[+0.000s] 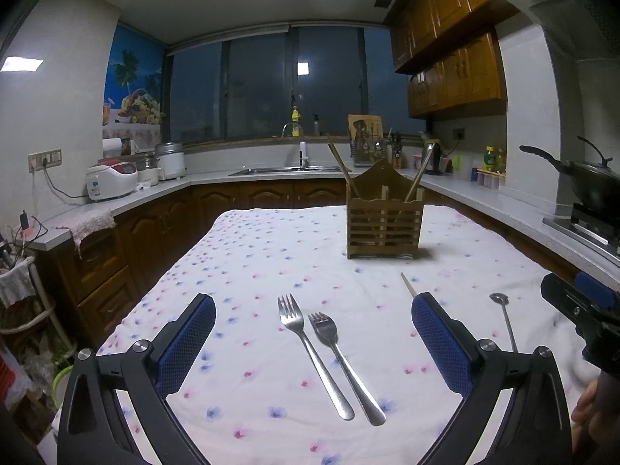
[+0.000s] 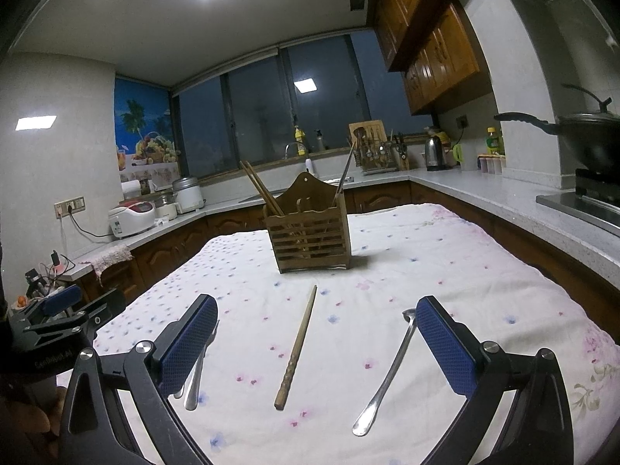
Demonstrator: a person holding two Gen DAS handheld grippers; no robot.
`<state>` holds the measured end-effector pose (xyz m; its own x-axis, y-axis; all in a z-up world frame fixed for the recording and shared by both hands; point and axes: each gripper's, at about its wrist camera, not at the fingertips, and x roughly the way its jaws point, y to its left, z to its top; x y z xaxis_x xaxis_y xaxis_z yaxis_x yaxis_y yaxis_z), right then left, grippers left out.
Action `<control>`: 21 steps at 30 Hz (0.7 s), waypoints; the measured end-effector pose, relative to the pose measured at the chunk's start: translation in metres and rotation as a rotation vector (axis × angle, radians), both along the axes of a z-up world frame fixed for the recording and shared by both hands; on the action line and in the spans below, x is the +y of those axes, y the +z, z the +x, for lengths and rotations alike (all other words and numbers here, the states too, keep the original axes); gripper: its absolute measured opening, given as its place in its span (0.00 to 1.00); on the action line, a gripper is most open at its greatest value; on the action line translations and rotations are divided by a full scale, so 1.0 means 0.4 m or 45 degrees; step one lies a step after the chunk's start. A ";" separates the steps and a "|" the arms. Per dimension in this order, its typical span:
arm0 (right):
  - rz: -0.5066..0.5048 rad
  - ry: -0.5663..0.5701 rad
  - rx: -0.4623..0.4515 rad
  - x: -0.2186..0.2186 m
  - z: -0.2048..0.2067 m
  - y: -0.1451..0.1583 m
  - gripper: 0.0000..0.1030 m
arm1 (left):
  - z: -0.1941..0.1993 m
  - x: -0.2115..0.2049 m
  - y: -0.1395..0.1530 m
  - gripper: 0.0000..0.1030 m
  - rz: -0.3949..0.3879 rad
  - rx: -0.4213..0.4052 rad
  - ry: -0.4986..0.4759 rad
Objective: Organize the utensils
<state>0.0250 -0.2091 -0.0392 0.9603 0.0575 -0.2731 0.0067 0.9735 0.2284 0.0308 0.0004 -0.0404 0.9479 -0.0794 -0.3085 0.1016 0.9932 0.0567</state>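
Now we hold both claws apart over the floral counter (image 1: 271,248): left claw (image 1: 314,310) above two forks (image 1: 321,352), right claw (image 2: 316,312) above a chopstick (image 2: 296,348); wooden utensil holder (image 2: 310,240) at twelve o'clock.

Floral tablecloth (image 1: 271,255); rice cooker (image 1: 110,182), kettle (image 2: 433,153) on counter; wok (image 1: 593,186) on stove.

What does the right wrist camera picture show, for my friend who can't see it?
A wooden chopstick lies on a flowered tablecloth between the right gripper's open blue jaws, with a metal spoon beside it. Behind them stands a wooden utensil holder.
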 end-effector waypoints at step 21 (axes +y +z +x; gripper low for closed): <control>0.007 -0.004 0.014 0.005 0.005 -0.003 1.00 | 0.018 -0.005 0.010 0.99 -0.007 0.015 -0.016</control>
<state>0.0270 -0.2071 -0.0403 0.9573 0.0560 -0.2835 0.0123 0.9722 0.2337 0.0380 -0.0015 -0.0365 0.9432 -0.0933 -0.3189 0.1150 0.9921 0.0501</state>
